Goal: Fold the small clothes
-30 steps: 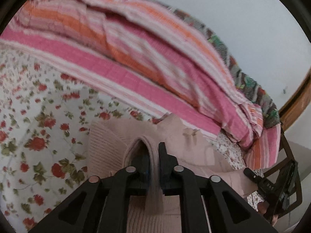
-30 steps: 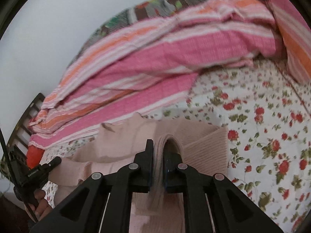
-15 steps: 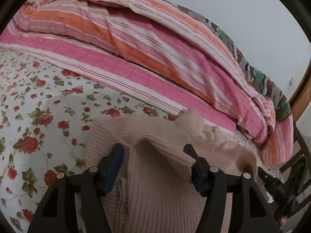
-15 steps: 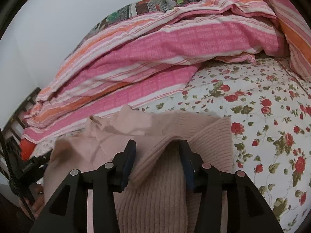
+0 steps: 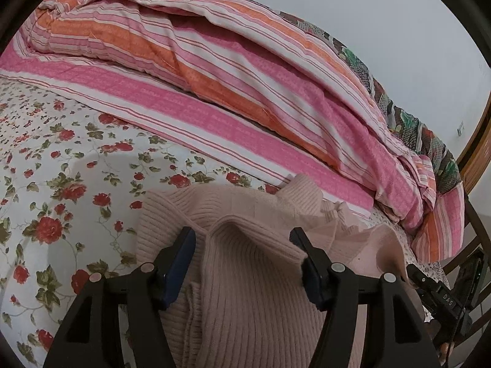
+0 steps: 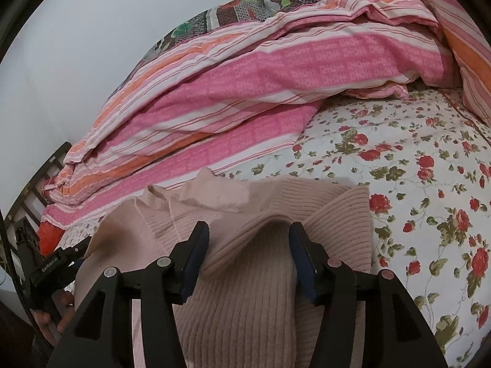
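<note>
Because it is a soft, pale pink ribbed-knit sweater [image 5: 245, 276], the garment should handle as light, limp and a little stretchy: it will sag wherever it is not supported and will not hold a crease by itself. Seen from the left wrist, it lies on the white bedsheet printed with red roses [image 5: 61, 184], a raised fold of its doubled edge sitting between the fingers of the left gripper [image 5: 244, 256]. Those jaws stand well apart and the blue pads press on nothing, so the knit is released. A firm ribbed hem or doubled edge looks the best place to pinch, since a single layer would stretch. Just behind the sweater lies the rumpled pink, orange and white striped quilt [image 5: 245, 92], close enough to hamper a fold pushed away from the camera.

From the right wrist, the same sweater [image 6: 245, 291] spreads under the right gripper [image 6: 247, 253], whose jaws are opening with a hump of knit between them, untouched by the pads. The floral sheet [image 6: 414, 184] lies bare to the right, giving room. At the far left a hand [image 6: 52, 312] holds the other gripper's handle.
</note>
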Motion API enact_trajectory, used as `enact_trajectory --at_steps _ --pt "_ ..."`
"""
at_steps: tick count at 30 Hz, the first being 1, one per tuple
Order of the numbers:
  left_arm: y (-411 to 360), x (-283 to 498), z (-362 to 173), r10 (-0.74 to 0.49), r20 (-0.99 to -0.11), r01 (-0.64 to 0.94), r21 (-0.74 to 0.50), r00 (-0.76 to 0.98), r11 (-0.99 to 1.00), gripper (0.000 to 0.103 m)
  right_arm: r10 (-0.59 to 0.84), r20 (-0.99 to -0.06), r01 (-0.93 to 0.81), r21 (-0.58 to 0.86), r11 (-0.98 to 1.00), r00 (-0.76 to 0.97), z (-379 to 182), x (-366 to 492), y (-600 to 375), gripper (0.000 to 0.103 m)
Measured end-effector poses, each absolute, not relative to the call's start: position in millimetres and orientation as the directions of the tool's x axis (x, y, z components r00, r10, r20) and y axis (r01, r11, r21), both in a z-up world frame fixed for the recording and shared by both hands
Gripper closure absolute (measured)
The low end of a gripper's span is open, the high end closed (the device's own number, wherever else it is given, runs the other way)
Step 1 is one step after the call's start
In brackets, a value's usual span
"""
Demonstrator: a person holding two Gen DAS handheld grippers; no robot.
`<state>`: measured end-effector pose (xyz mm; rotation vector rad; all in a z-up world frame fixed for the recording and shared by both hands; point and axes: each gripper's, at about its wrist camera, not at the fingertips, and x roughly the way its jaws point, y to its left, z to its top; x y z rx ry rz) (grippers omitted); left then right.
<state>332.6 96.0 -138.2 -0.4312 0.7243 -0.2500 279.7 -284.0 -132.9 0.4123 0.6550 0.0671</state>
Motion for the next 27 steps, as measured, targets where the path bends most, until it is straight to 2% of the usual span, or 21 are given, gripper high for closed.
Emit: enact_trajectory --at_steps 27 --pt "91.5 333.0 -138.5 -0.340 -0.597 0.073 -0.425 0.726 0.902 0.040 0.188 -0.575 0.056 0.379 0.924 0.796 -131.6 278.4 -281.2 0.046"
